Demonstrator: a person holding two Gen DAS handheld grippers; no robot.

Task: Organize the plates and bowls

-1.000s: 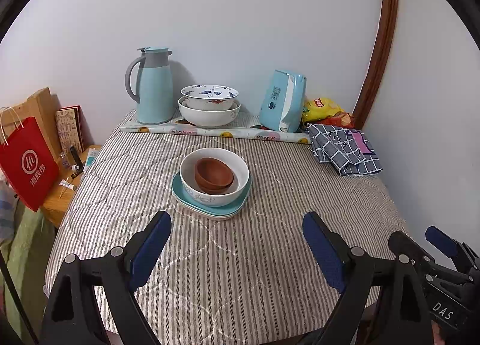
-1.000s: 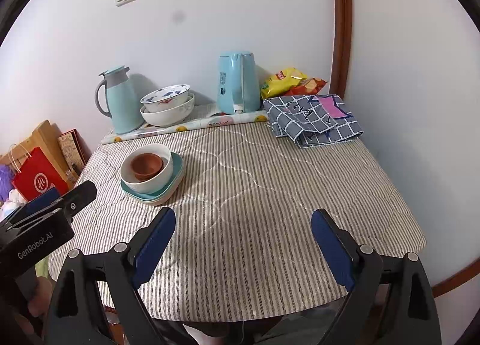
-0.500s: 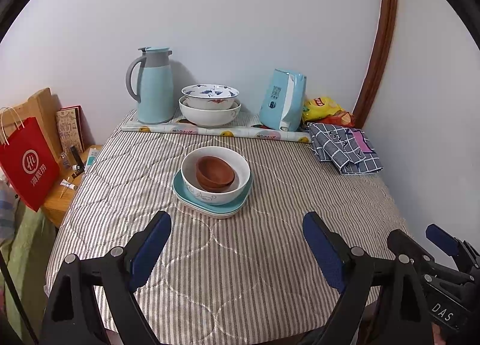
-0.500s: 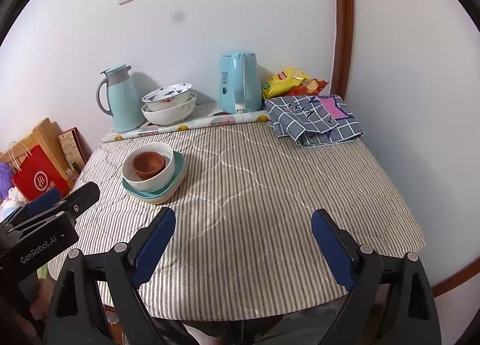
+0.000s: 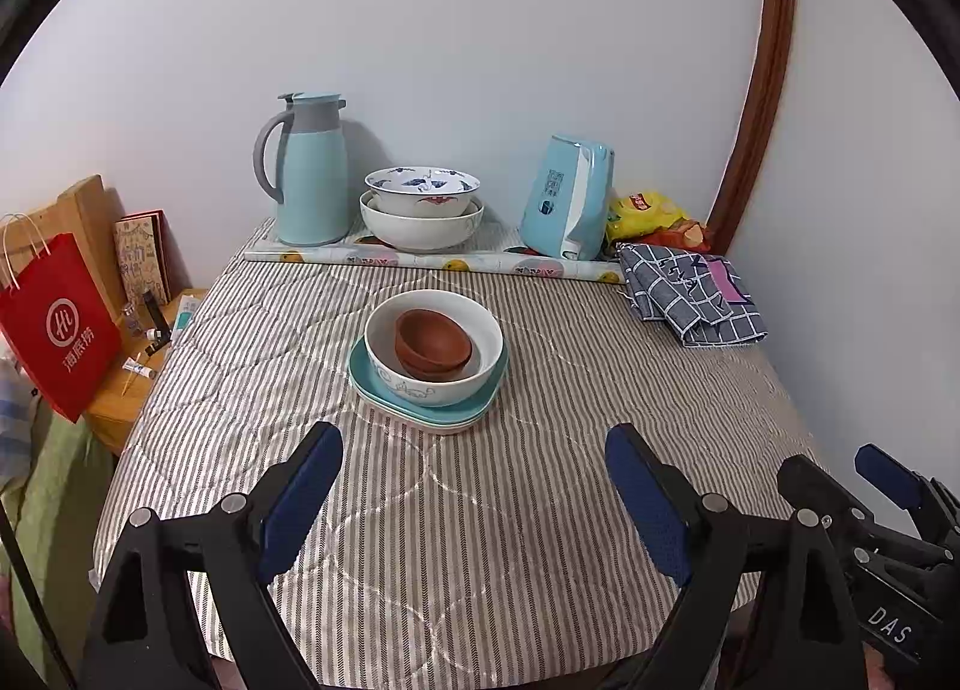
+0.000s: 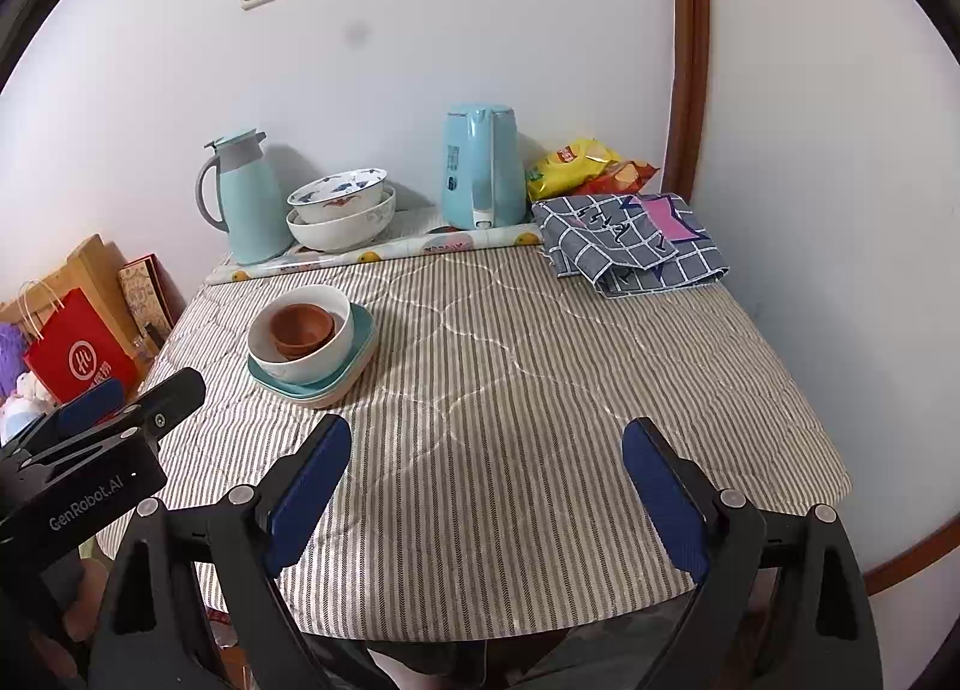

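Note:
A small brown bowl (image 5: pixel 432 343) sits inside a white bowl (image 5: pixel 433 384), which stands on stacked teal and cream plates (image 5: pixel 420 414) in the middle of the striped table (image 5: pixel 540 498). The stack shows in the right wrist view too: brown bowl (image 6: pixel 301 330), white bowl (image 6: pixel 312 366), plates (image 6: pixel 360 354). A blue-patterned bowl (image 5: pixel 422 189) rests in a larger white bowl (image 5: pixel 420 228) at the back. My left gripper (image 5: pixel 474 495) is open and empty, short of the stack. My right gripper (image 6: pixel 486 489) is open and empty over the table's front.
A light blue thermos jug (image 5: pixel 309 168), a blue kettle (image 5: pixel 567 198), snack bags (image 5: pixel 648 213) and a folded checked cloth (image 5: pixel 690 300) line the back and right. A red paper bag (image 5: pixel 57 324) and a low wooden stand (image 5: pixel 129 390) are left of the table.
Both grippers have drawn back slightly from the table; the bowl stack looks a little farther and more centred. Nothing on the table has moved.

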